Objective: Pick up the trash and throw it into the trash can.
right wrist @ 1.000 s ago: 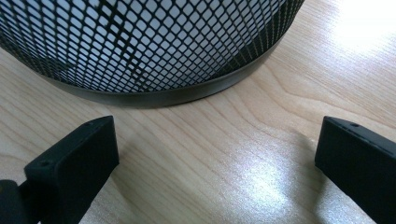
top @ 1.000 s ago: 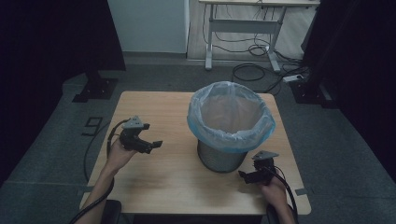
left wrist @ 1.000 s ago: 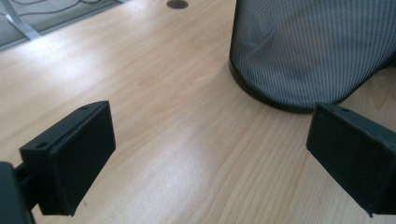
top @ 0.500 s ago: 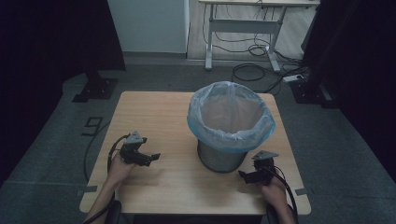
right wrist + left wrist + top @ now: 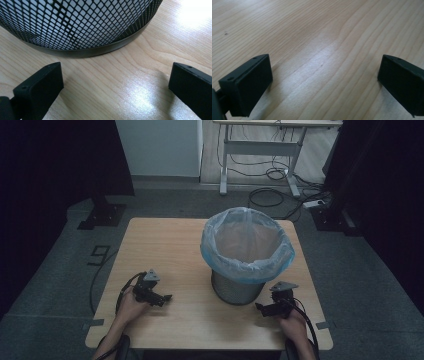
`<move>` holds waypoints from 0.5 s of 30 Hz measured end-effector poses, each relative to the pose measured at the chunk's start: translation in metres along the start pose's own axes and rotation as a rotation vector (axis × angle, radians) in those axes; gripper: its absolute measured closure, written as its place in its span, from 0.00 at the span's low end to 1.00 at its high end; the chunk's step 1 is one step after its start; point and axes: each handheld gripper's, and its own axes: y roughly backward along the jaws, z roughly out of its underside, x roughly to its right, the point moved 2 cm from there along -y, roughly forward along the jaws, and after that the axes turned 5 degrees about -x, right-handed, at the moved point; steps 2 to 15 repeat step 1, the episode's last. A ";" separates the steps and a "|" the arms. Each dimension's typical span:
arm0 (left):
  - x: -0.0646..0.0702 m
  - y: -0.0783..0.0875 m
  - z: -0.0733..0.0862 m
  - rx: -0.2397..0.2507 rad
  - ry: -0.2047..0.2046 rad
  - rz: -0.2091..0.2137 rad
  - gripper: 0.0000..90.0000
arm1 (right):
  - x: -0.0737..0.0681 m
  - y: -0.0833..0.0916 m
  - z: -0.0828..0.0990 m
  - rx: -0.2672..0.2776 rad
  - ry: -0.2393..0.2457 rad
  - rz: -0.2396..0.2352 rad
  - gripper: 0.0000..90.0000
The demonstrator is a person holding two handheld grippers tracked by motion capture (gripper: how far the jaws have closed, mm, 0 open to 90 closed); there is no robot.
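Note:
A metal mesh bin (image 5: pixel 235 287) lined with a pale blue plastic bag (image 5: pixel 246 245) stands on the wooden table (image 5: pixel 165 245), right of centre. My left gripper (image 5: pixel 162 298) rests low over the front left of the table, its jaws wide apart over bare wood (image 5: pixel 322 65), open and holding nothing. My right gripper (image 5: pixel 264 309) sits at the front right, just beside the bin's base. Its jaws are spread, open, and the bin's black mesh wall (image 5: pixel 75 22) stands close ahead between them.
A white-legged desk (image 5: pixel 260 150) and loose cables (image 5: pixel 272 195) lie on the floor behind the table. Dark curtains hang at both sides. A black stand base (image 5: pixel 102 212) sits at the back left.
My left gripper has come down and back toward the table's front left edge. The right gripper has stayed beside the bin.

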 end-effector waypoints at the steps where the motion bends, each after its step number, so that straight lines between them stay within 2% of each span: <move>1: 0.000 0.000 0.000 0.000 0.000 0.000 0.00 | 0.000 0.000 0.000 0.000 0.000 0.000 0.00; 15: 0.000 0.000 0.000 0.000 0.000 0.000 0.00 | 0.000 0.000 0.000 0.000 0.000 0.000 0.00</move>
